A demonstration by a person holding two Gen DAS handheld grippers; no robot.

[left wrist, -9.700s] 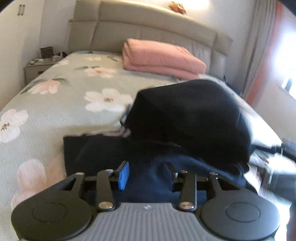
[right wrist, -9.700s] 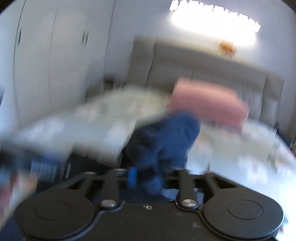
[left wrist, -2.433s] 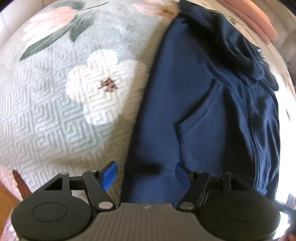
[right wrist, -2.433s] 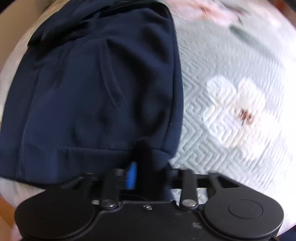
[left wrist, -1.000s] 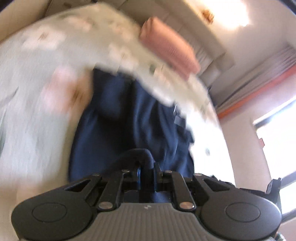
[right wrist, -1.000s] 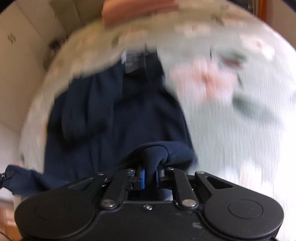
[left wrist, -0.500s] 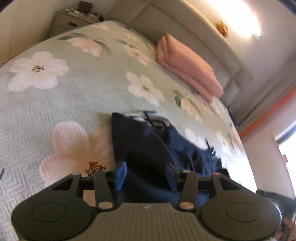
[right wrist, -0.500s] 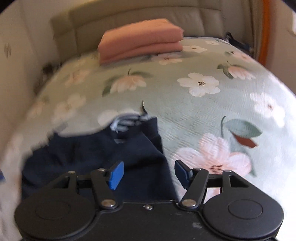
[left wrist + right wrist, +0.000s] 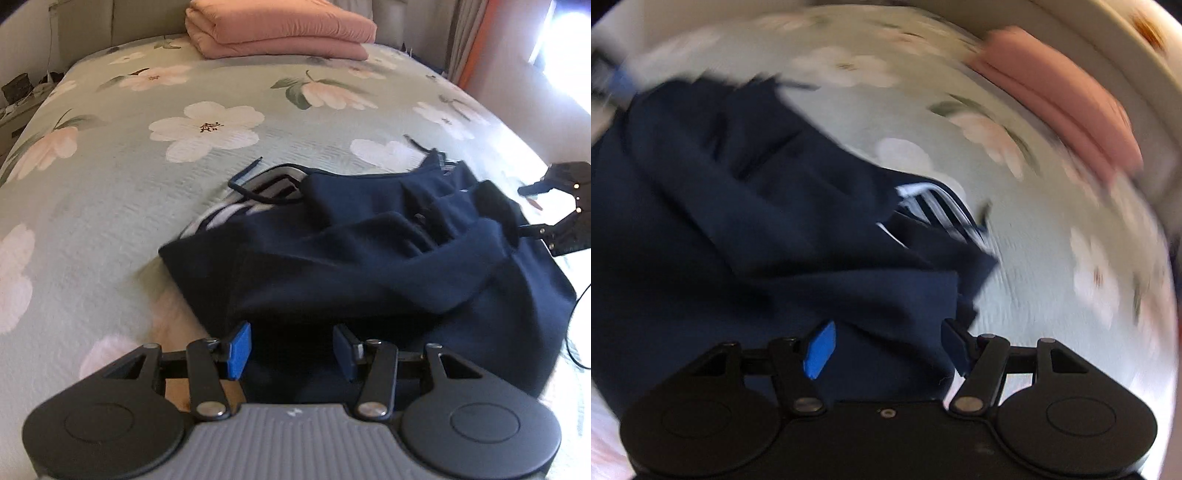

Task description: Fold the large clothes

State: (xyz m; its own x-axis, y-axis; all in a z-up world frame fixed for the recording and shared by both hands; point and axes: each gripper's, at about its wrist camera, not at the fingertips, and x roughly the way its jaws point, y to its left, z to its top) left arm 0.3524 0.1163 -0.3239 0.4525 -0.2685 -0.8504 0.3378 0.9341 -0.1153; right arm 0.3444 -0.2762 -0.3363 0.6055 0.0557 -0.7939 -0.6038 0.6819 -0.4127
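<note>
Since the frames of half a second ago, the left wrist camera has been swung toward the head of the bed, and the right wrist view has been tilted and smeared by motion.

In the left wrist view, the left gripper [image 9: 291,347] is being held low over the near edge of the navy garment [image 9: 369,251], with its jaws parted wide and nothing being gripped between them. The garment is being seen as a loosely doubled heap on the floral bedspread [image 9: 110,177], directly ahead of the fingers and spreading to the right; its dark cloth is lying between and beneath the blue pads [image 9: 238,349]. A striped lining [image 9: 236,206] and a dark drawstring [image 9: 247,181] are being shown at the garment's far left edge. The right gripper [image 9: 554,210] is being glimpsed at the garment's right side, jaws apart. A folded pink blanket [image 9: 280,29] is lying well beyond, near the headboard.

In the right wrist view, the right gripper [image 9: 886,347] is being held over the same navy garment [image 9: 738,221], jaws spread wide, with a fold of the cloth passing between them but not being pinched. The garment is filling the left and centre of the frame, the striped lining [image 9: 934,206] being exposed just ahead. The bedspread [image 9: 1052,258] and the pink blanket [image 9: 1060,96] are being shown blurred to the right.
</note>
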